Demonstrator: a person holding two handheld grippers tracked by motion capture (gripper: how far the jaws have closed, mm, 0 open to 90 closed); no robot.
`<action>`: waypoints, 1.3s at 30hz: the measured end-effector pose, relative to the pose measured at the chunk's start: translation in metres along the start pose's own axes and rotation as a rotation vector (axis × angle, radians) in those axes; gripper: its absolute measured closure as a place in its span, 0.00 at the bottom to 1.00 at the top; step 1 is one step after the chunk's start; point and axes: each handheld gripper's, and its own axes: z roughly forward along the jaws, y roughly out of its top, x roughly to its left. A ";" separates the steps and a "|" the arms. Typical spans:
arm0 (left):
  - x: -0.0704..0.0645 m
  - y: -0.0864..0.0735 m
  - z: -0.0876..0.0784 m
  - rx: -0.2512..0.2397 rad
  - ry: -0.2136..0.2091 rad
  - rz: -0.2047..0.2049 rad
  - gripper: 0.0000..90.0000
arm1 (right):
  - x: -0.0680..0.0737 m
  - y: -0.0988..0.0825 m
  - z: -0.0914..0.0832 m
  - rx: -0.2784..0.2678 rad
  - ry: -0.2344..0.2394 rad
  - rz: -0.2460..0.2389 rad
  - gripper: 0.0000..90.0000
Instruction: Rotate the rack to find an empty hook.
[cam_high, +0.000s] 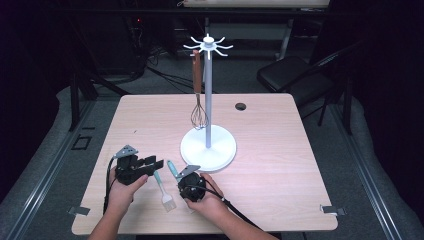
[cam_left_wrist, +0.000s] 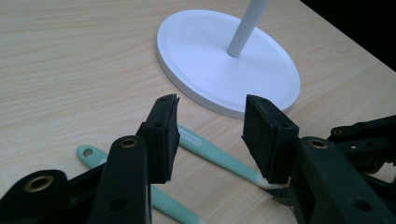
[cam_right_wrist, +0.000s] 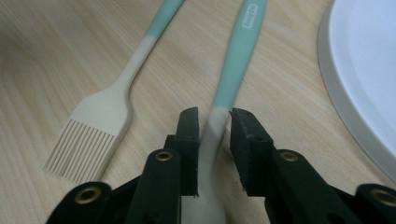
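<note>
Two teal-handled utensils lie side by side on the wooden table (cam_high: 280, 165): a cream basting brush (cam_high: 167, 200) (cam_right_wrist: 93, 135) and a second utensil (cam_high: 172, 169) (cam_right_wrist: 240, 56) with a cream neck. My right gripper (cam_high: 181, 179) (cam_right_wrist: 214, 126) straddles that neck low over the table. Its left pad is against the neck and a thin gap shows at the right pad. The utensil's head is hidden under the gripper. My left gripper (cam_high: 157, 162) (cam_left_wrist: 212, 130) hovers open just above both handles (cam_left_wrist: 219, 156), holding nothing.
A white hook stand (cam_high: 207, 145) (cam_left_wrist: 224, 65) (cam_right_wrist: 364, 70) rises from a round base just beyond the utensils. A whisk (cam_high: 199, 117) with a brown handle hangs from one of its hooks. A black chair (cam_high: 295, 75) stands behind the table.
</note>
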 end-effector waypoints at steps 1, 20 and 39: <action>0.000 0.000 0.000 -0.001 -0.001 0.000 0.61 | -0.001 0.001 0.000 0.008 0.009 -0.008 0.84; 0.000 0.000 -0.001 -0.008 0.007 0.000 0.61 | -0.035 -0.026 -0.030 0.044 0.038 0.034 0.91; -0.007 0.000 0.001 -0.005 -0.006 0.008 0.61 | -0.077 -0.095 -0.089 0.049 0.094 0.027 0.91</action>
